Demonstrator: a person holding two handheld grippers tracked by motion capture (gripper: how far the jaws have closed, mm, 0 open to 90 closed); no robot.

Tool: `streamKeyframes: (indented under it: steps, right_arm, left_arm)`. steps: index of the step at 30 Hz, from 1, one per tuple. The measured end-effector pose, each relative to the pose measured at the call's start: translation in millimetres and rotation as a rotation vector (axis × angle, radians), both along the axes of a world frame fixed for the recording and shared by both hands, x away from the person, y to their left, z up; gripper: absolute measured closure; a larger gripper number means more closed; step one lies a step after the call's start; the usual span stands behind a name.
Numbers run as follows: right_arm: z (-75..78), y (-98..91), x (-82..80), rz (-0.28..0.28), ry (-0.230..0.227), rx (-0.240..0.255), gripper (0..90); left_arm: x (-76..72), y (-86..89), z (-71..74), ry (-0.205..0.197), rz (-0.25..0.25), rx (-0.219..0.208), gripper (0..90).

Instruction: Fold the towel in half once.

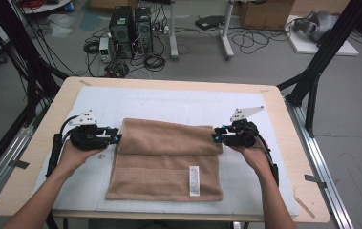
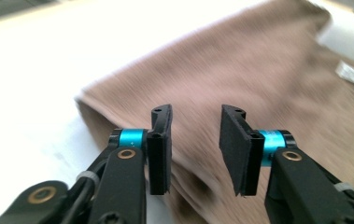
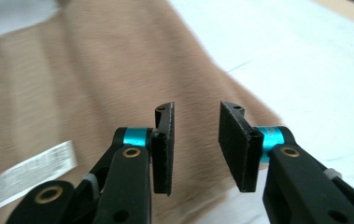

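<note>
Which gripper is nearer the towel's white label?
Right. The right gripper sits at the towel's right edge, nearer the label; the left gripper is at the left edge, farther.

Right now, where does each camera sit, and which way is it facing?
High view: above the person's side, facing forward and down on the table and folded brown towel; forearms, left tool, right tool show.
Left gripper view: rides the left tool, facing the towel's left edge; open jaws show.
Right gripper view: rides the right tool, facing the right edge; open jaws show.
Shared: the towel's white label shows in all three.
</note>
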State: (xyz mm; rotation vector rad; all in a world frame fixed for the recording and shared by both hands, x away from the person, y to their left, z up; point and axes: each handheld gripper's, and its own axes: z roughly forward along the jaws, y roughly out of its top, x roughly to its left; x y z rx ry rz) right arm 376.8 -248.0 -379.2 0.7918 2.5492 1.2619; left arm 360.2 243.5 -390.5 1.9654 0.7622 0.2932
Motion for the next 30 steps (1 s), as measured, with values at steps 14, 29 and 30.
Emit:
streamKeyframes:
  steps: [14, 29, 30]
  right_arm:
    - [-48.5, 16.7, 13.7, -0.002, 0.054, -0.125, 69.6]
    - [-21.9, 11.3, 6.8, 0.016, -0.012, -0.089, 85.4]
    - [-19.9, 11.5, 6.9, 0.018, -0.015, -0.088, 85.4]
  left_arm:
    - [33.7, -29.8, -43.8, 0.113, -0.007, 0.191, 73.2]
    - [25.1, -17.9, -20.6, 0.022, 0.035, 0.129, 88.6]
    - [24.5, -16.8, -19.1, 0.020, 0.037, 0.123, 88.7]
